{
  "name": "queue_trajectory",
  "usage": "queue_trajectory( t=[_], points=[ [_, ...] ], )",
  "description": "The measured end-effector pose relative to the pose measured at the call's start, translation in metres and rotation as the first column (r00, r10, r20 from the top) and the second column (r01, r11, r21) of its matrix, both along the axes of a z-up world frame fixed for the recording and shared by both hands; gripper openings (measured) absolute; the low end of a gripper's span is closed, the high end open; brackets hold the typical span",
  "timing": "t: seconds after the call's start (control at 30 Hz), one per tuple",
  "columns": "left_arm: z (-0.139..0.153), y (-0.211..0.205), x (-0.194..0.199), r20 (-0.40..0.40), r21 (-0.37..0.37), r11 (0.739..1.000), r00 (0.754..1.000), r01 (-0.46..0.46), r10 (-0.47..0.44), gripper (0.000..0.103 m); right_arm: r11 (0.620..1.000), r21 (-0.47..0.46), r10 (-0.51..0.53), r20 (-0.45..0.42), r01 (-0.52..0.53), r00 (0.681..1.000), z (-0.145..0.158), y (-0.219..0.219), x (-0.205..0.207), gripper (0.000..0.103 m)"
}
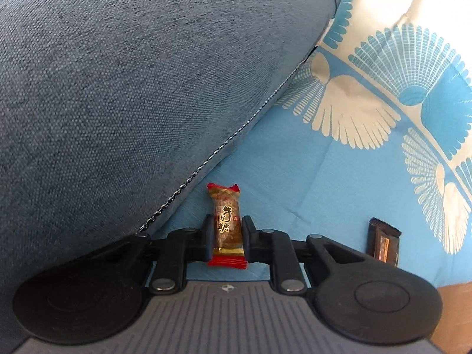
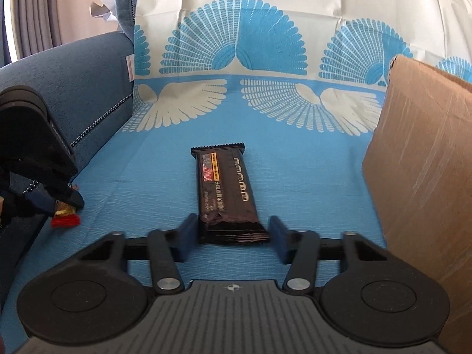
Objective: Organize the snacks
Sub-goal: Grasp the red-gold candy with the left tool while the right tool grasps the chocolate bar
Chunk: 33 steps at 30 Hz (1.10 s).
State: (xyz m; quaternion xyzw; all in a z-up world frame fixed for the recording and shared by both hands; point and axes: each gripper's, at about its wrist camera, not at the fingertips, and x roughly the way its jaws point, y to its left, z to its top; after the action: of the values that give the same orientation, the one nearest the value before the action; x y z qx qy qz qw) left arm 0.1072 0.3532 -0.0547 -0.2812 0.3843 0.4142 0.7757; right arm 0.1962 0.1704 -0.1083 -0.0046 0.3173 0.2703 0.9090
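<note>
My left gripper (image 1: pixel 226 223) is shut on a small red and gold candy (image 1: pixel 226 225), pads pressing both its sides, low over the blue patterned cloth (image 1: pixel 295 177). The candy also shows at the left of the right wrist view (image 2: pixel 65 216), under the left gripper's fingers (image 2: pixel 63 191). My right gripper (image 2: pixel 233 230) is open, its fingers straddling the near end of a dark brown snack bar (image 2: pixel 228 193) that lies flat on the cloth. The bar also shows in the left wrist view (image 1: pixel 383 243).
A blue-grey sofa armrest (image 1: pixel 118 103) rises close on the left, right beside the left gripper. A brown cardboard box (image 2: pixel 424 171) stands on the right, close to the right gripper. The cloth (image 2: pixel 295 162) covers the seat and backrest.
</note>
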Motion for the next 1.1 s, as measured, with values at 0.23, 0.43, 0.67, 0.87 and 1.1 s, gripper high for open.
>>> queue_trajectory(
  t=[0.23,0.43,0.67,0.87,1.1],
  points=[
    [0.007,-0.008,-0.001,0.039,-0.019,0.998,0.998,0.054,-0.053,0.019,1.000,-0.022,-0.018,0.011,0.018,1.000,0.009,-0.008,-0.009,0.048],
    [0.018,-0.022,-0.014,0.079,-0.056,0.988,0.987,0.144,-0.140,0.019,0.999,-0.039,0.033,0.033,-0.032,0.999,0.031,-0.019,-0.030,0.047],
    [0.035,-0.040,-0.056,0.101,-0.071,0.970,0.970,0.230,-0.223,0.019,0.989,-0.100,0.110,-0.009,-0.110,0.994,0.045,-0.037,-0.070,0.047],
    [0.045,-0.050,-0.094,0.127,-0.119,0.956,0.959,0.268,-0.253,0.019,0.977,-0.127,0.151,-0.136,-0.168,0.979,0.052,-0.059,-0.108,0.047],
    [0.041,-0.049,-0.104,0.132,-0.158,0.948,0.957,0.277,-0.258,0.019,0.956,-0.152,0.223,-0.181,-0.252,0.958,0.050,-0.065,-0.147,0.068]
  ],
)
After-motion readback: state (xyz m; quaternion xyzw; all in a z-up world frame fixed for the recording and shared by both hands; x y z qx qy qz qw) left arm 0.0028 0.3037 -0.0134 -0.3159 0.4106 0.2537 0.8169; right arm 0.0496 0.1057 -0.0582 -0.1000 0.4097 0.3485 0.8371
